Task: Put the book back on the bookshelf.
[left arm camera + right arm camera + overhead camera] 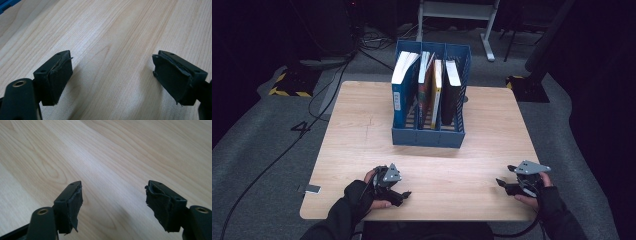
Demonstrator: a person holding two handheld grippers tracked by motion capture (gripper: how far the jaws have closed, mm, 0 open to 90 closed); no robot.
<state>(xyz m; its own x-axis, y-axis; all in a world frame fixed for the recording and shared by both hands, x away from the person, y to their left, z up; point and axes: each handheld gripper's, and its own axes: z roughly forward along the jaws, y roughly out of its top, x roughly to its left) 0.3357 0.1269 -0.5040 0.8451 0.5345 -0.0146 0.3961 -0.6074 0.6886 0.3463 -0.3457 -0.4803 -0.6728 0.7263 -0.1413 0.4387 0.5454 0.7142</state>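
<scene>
From the high view, a blue file rack (428, 131) stands at about twelve o'clock on the tabletop (357, 135), with books (432, 85) upright in its three slots. The left gripper (399, 195) rests near the front edge at seven o'clock, the right gripper (507, 185) at five o'clock, both well apart from the rack. Judging by this, the shelving looks finished, or not yet begun; nothing loose lies on the tabletop.

In the left gripper view, the fingers (58, 77) stand wide apart over bare wood with nothing between them; a blue corner of the rack (6, 5) shows at ten o'clock.

In the right gripper view, the fingers (72, 205) are likewise spread and empty, with bare wood beneath them.
</scene>
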